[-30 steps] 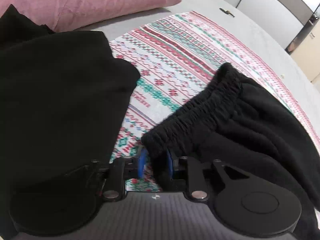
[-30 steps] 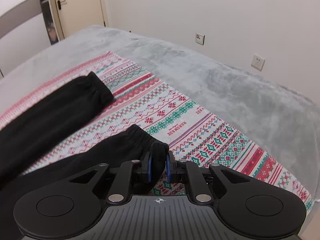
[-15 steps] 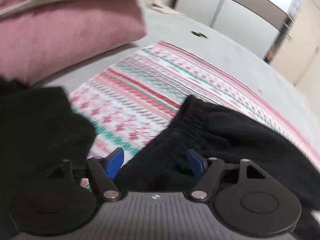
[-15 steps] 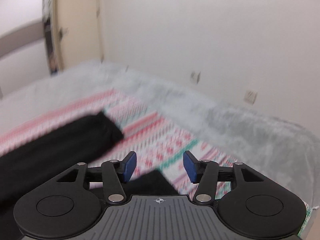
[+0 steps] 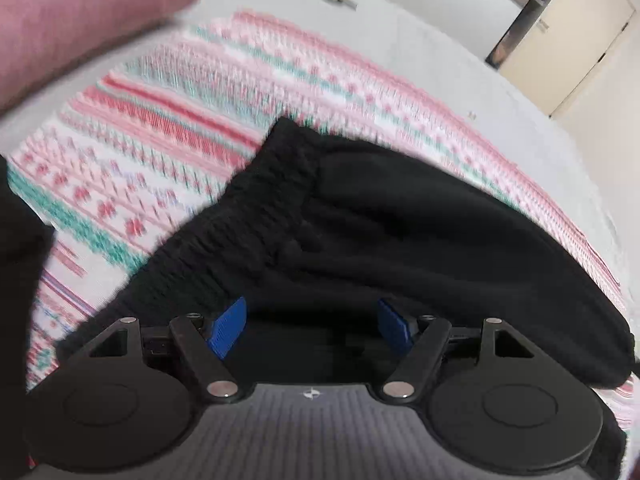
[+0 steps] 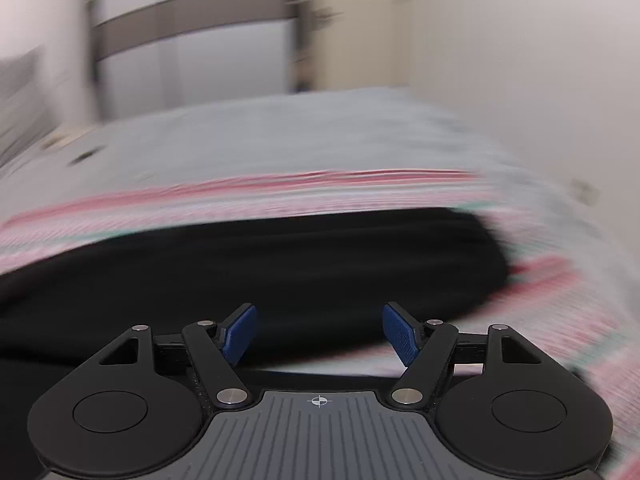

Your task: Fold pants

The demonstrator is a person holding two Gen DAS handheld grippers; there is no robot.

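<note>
Pants lie black on the patterned blanket, waistband toward the far left in the left wrist view; the left gripper has just opened, pads clear, so a regrab may catch one layer only. In the right wrist view, heavily blurred, the right gripper has likewise opened, empty above the pants; haste could rumple the fold.

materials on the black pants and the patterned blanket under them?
Black pants: looks like soft matte knit, probably fleece or jersey; the gathered ribbing at the waistband suggests elastic. Patterned blanket: looks like a knit or woven textile with red, green and white banded motifs; motion blur hides the weave, so printed fabric can't be ruled out.
</note>
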